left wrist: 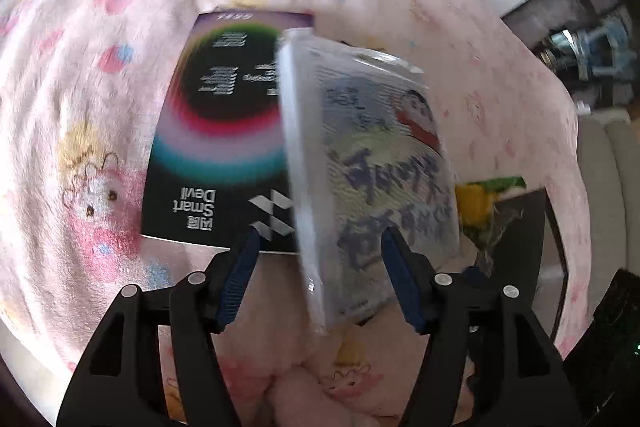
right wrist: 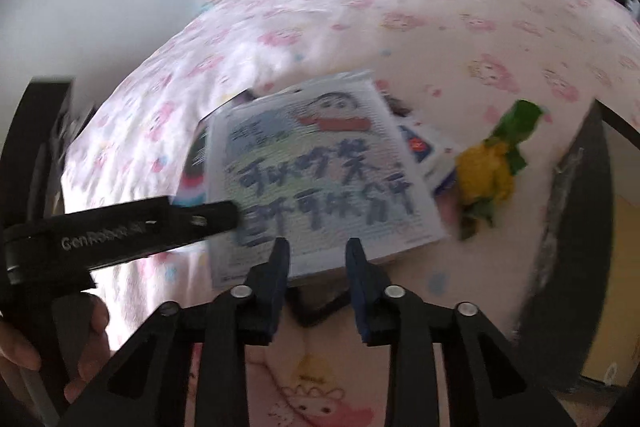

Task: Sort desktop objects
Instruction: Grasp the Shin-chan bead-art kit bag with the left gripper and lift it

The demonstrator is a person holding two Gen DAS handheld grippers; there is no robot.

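A white cartoon-print package [left wrist: 372,163] with blue handwriting stands tilted between the fingers of my left gripper [left wrist: 318,239], blurred by motion; the jaws are apart and I cannot tell if they grip it. It also shows in the right wrist view [right wrist: 316,179], with the left gripper [right wrist: 224,217] at its left edge. Under it lies a black "Smart Devil" box [left wrist: 216,131] with a coloured ring. My right gripper [right wrist: 318,251] is open and empty just in front of the package. A yellow and green toy [right wrist: 492,167] lies to the right.
Everything rests on a pink cartoon-print blanket [left wrist: 100,67]. A small white and blue box [right wrist: 428,151] lies behind the package. A dark frame edge [right wrist: 576,227] runs along the right. A black device [left wrist: 612,339] sits at the right edge.
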